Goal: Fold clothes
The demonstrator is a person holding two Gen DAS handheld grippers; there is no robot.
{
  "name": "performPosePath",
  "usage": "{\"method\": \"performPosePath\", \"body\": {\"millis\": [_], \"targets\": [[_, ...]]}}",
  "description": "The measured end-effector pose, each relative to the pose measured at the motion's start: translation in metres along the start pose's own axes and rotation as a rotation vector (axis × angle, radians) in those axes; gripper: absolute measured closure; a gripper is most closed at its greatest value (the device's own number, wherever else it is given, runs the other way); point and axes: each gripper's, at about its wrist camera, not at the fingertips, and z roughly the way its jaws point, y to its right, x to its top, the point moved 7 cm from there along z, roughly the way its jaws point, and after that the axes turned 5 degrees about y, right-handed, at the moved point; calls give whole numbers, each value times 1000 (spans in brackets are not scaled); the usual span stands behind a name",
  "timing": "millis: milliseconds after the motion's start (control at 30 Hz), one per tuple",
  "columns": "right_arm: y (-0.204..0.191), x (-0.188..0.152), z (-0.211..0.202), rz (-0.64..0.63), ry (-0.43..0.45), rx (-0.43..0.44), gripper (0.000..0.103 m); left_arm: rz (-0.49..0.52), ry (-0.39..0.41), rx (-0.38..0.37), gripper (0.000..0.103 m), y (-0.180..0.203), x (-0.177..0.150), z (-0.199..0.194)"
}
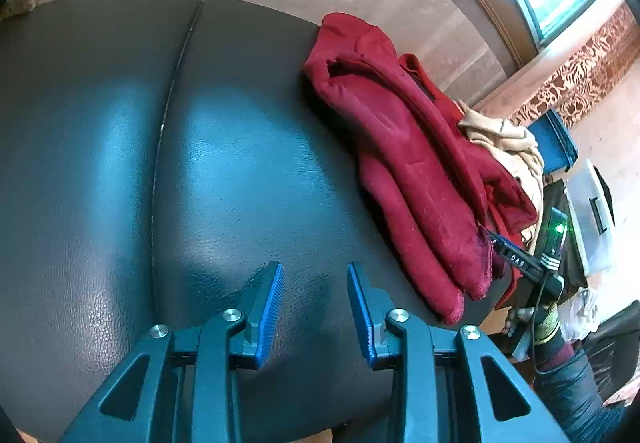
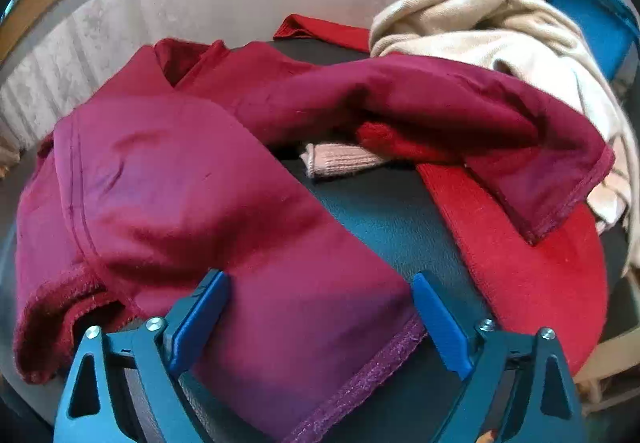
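On the dark padded seat [image 1: 248,147], maroon garment [image 2: 200,203] lies crumpled, cream cloth [image 2: 480,15] just behind it. Right gripper [image 2: 320,315] over garment's hem, fingers wide apart, empty. Left gripper [image 1: 316,307] beside garment, fingers part-open, empty. Step: first grasp; next needs closing on hem.

Fuzzy maroon garment [image 2: 224,195], glossy leather cushion [image 1: 240,171]
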Motion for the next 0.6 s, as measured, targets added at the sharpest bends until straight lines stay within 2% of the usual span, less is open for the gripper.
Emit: {"method": "performPosePath", "body": {"millis": [67,133,233,333,400,500,533,600], "targets": [[-3,0,-3,-9,-3,6,28,-13,9,-2,70,-5,0,-5],[-8,-2,-7,-33,-5,10,58,-26,18,-4,70,-9,-1,-10],[-19,-2,-11,-55,-21,18,83,-45,43,-11,70,-19,2,-21],[-13,4,-12,109,-54,119,87,-53,77,-15,70,-26,6,-35],[-5,10,-10,282,-71,227,88,-66,95,-17,70,-32,8,-42],[1,18,-9,586,-65,475,88,-88,121,-18,70,-42,11,-50],[-1,23,-15,653,-42,550,88,-92,131,-16,70,-44,11,-53],[-23,46,-35,703,27,711,88,-100,152,-12,70,-48,12,-58]]}}
